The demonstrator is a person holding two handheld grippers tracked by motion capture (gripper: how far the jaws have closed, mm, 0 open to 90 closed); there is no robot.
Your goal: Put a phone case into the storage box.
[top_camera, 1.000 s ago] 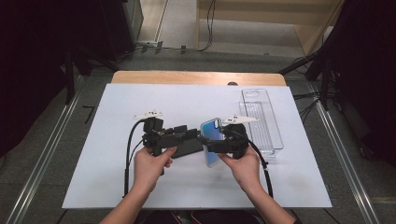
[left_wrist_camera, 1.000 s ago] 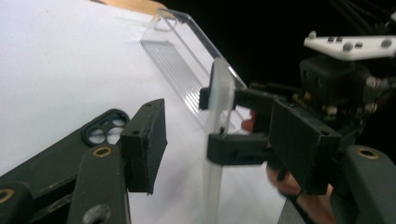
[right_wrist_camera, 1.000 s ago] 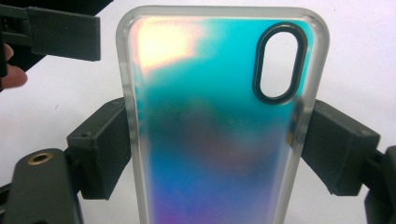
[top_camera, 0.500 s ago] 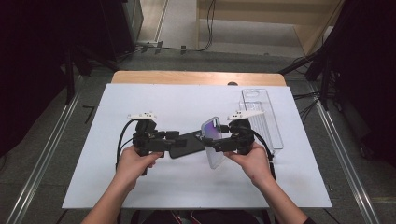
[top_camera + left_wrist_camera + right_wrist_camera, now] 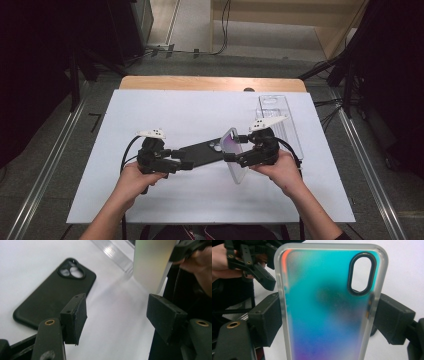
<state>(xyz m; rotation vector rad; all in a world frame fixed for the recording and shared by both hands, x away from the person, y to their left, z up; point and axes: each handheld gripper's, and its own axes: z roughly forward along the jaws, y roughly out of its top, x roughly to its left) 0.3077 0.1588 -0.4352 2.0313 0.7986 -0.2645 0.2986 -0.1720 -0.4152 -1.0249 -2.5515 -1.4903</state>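
Half done, by the look of it. At the right gripper (image 5: 327,320), presses both pads (image 5: 393,320) against the long edges of the iridescent case (image 5: 324,302), clamped firm, camera cutout uppermost. Holds that case (image 5: 234,150) upright on edge over the tabletop (image 5: 175,200), a little right of the middle and nearer the near edge than the far one. At the left gripper (image 5: 117,315), stands with pads (image 5: 75,315) apart and nothing between them, having just been opening a touch wider. Hovers low over the tabletop, aimed toward the other hand. Leaves the black case (image 5: 52,297) lying flat just beyond those parted pads, free of them, its camera end turned toward the iridescent case and close by it. Cannot tell from the high view whether the two touch. Farther out, finds a clear tray (image 5: 280,115) by the far right corner, just beyond the right hand. On progress: black case apparently set down and let go, iridescent case not yet placed anywhere. Likely calls next for setting that one down, on the tabletop or in the tray, then letting go.
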